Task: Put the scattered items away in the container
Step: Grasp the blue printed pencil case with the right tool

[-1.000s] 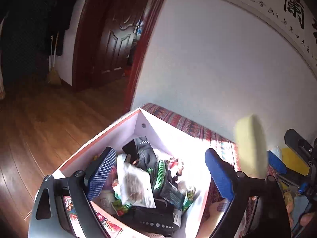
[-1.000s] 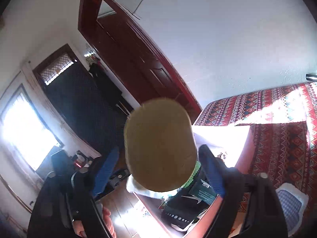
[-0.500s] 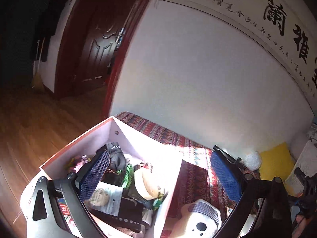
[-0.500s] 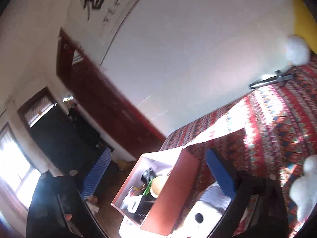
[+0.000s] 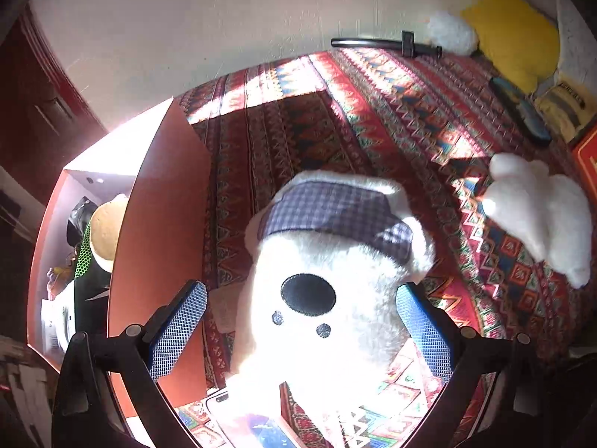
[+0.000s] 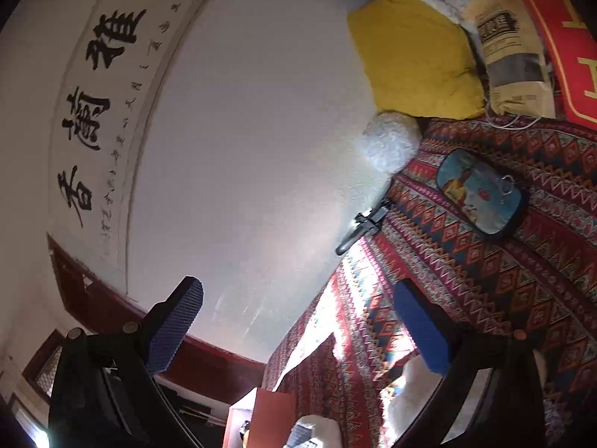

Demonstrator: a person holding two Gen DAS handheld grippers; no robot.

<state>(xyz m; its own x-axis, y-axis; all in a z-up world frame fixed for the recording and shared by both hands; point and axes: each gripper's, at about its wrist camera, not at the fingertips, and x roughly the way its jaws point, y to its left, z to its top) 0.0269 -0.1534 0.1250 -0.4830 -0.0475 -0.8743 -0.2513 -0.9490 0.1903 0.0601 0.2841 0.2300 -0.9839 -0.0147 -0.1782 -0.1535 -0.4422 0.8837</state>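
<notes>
white plush bear (image 5: 328,298) lies beside orange box (image 5: 160,231), pouch (image 6: 481,194) well apart.

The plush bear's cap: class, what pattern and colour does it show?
The cap on the white plush bear is a purple-grey check; the left wrist view shows it best.

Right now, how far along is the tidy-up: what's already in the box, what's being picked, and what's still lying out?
Done: the orange box already holds several items, including a tan round one. In hand: nothing gripped yet; the open left gripper straddles the white plush bear, pads not visibly pressing. The right gripper is open and empty. Left on the patterned cloth: the second white plush, blue pouch and black rod.
</notes>
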